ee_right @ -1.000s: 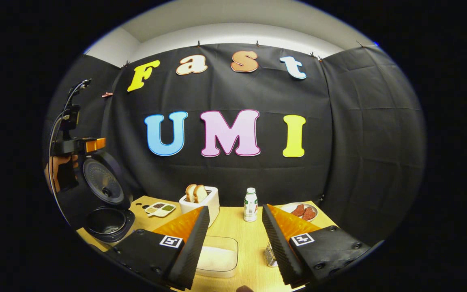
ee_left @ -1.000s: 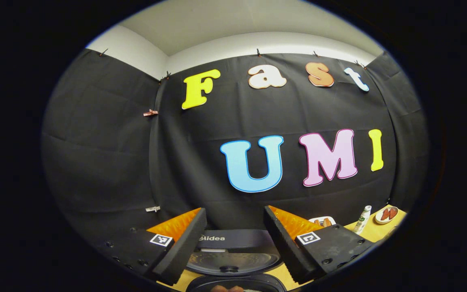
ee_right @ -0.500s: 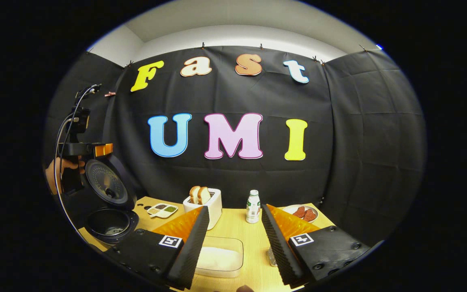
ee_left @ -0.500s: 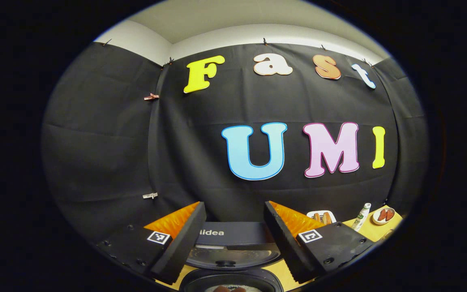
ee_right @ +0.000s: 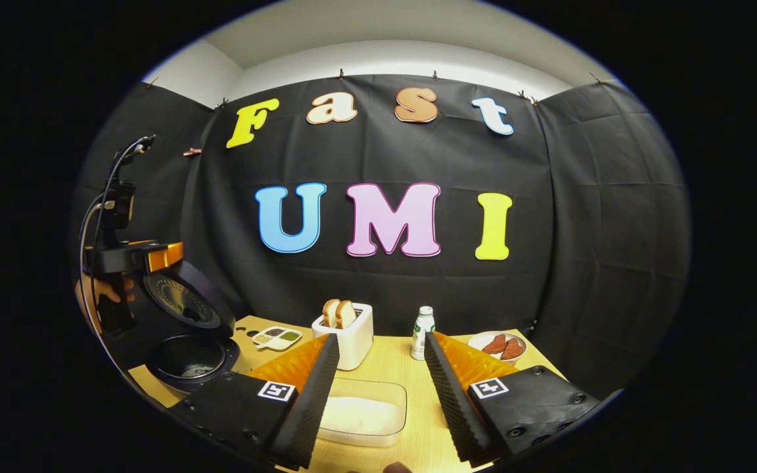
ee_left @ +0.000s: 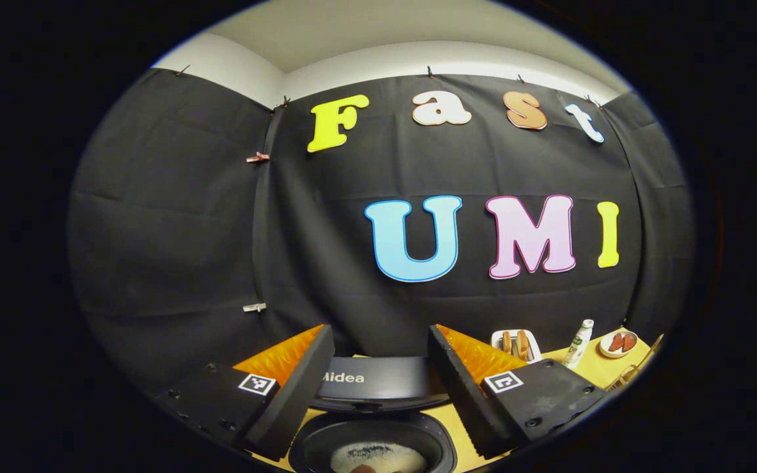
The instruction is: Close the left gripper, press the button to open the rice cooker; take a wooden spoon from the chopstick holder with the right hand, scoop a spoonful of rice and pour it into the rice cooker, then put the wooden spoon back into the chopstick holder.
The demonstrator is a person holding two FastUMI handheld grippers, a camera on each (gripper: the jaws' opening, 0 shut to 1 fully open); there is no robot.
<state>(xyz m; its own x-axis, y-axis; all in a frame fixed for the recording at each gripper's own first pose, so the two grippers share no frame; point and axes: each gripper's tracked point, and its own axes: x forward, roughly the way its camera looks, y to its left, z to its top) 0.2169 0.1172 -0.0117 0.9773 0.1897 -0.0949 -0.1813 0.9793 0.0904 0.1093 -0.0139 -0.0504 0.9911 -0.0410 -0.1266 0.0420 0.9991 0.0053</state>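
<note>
A: Status check. Rice cooker (ee_right: 184, 328) stands at the left end of the surface (ee_right: 391, 368) with its lid (ee_right: 181, 301) swung up and tilted back; the inner pot (ee_left: 370, 447) is exposed, something pale at its bottom. I judge the button step done.

B: Left hand-held gripper (ee_left: 378, 368)?

A: Released, jaws apart, hovering above the raised lid with nothing between the fingers. Right hand-held gripper (ee_right: 378, 374) likewise spread wide and empty, low over the surface.

B: Spoon?

A: Not yet taken. A wire holder (ee_left: 635, 368) with a slim stick rising from it sits at the far right in the left gripper view; too small to tell whether that is the wooden spoon. If so, its long axis runs near upright, leaning slightly right, free end up.

B: Rice supply?

A: Clear container of rice (ee_right: 362, 417) lies directly between the right fingers. Toaster with bread (ee_right: 345, 332) and bottle (ee_right: 423, 324) stand behind it.

B: Remaining?

A: Take spoon, scoop, pour into cooker, return spoon.
</note>
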